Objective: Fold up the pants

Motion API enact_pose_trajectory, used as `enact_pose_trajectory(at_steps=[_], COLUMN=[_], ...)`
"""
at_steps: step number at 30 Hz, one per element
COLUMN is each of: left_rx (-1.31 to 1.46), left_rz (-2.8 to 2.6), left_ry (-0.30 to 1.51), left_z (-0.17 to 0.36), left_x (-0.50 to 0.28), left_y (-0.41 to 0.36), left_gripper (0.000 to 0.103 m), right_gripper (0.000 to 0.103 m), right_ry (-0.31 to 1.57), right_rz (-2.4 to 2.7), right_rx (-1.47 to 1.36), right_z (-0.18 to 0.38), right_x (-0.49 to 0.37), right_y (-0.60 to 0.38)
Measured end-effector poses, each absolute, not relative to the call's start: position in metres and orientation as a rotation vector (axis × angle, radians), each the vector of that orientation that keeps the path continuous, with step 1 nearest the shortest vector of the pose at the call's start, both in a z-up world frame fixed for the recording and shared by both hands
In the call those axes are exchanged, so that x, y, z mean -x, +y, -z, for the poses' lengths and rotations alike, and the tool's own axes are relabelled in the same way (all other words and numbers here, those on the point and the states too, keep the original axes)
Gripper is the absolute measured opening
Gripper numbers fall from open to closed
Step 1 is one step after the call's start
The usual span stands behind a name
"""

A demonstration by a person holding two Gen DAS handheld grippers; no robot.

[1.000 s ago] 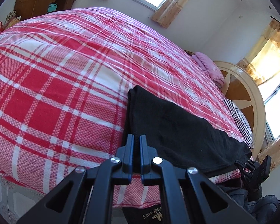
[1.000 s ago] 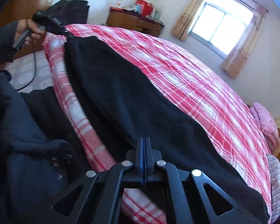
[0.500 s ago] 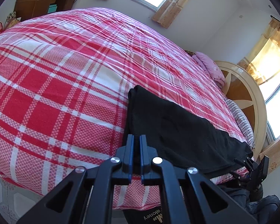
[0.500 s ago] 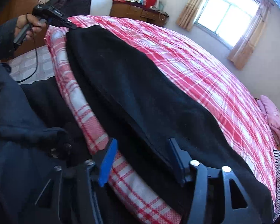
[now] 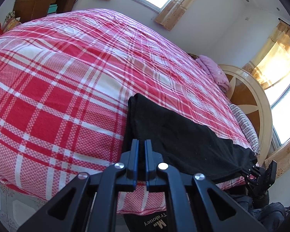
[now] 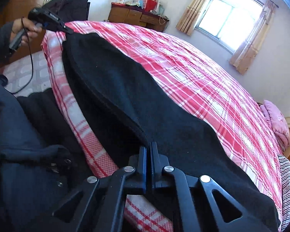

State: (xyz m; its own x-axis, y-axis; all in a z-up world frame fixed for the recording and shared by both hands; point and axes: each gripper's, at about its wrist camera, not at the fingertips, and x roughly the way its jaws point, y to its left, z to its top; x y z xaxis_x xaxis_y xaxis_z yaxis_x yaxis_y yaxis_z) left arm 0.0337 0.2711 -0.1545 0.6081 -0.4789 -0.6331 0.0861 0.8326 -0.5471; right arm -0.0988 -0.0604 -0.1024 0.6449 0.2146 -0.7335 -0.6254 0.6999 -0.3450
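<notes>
Black pants (image 6: 137, 104), soft, limp & likely light, are laid along the near edge of the red plaid bed (image 5: 54, 89), pinched at each end by the left gripper (image 5: 141, 147) & right gripper (image 6: 148, 150), whose jaws have just been closing; corners judged best to grip.

A bed (image 5: 48, 100) with a red-and-white plaid cover carries black pants (image 5: 179, 139) stretched along its near edge, partly hanging over the side. A pink cloth (image 5: 214, 71) and a striped pillow (image 5: 243, 123) lie by the headboard (image 5: 249, 96).
</notes>
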Motion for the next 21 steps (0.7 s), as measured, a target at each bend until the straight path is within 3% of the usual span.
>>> enact_pose_trajectory(at_steps=[10, 16, 21], left_rx=[0.509, 0.486, 0.473], left_rz=[0.329, 0.334, 0.322], left_ry=[0.938, 0.92, 0.94], left_z=[0.178, 0.17, 0.178], left_x=[-0.038, -0.034, -0.038], left_y=[0.275, 0.274, 0.274], left_gripper=[0.006, 0.006, 0.008], right_gripper=[0.003, 0.003, 0.004], right_ry=[0.818, 0.788, 0.89], right_rz=[-0.568, -0.589, -0.575], right_rx=[0.694, 0.615, 0.638], right_z=[0.132, 0.111, 0.139], right_x=[0.096, 0.099, 0.089], right_y=[-0.054, -0.062, -0.059])
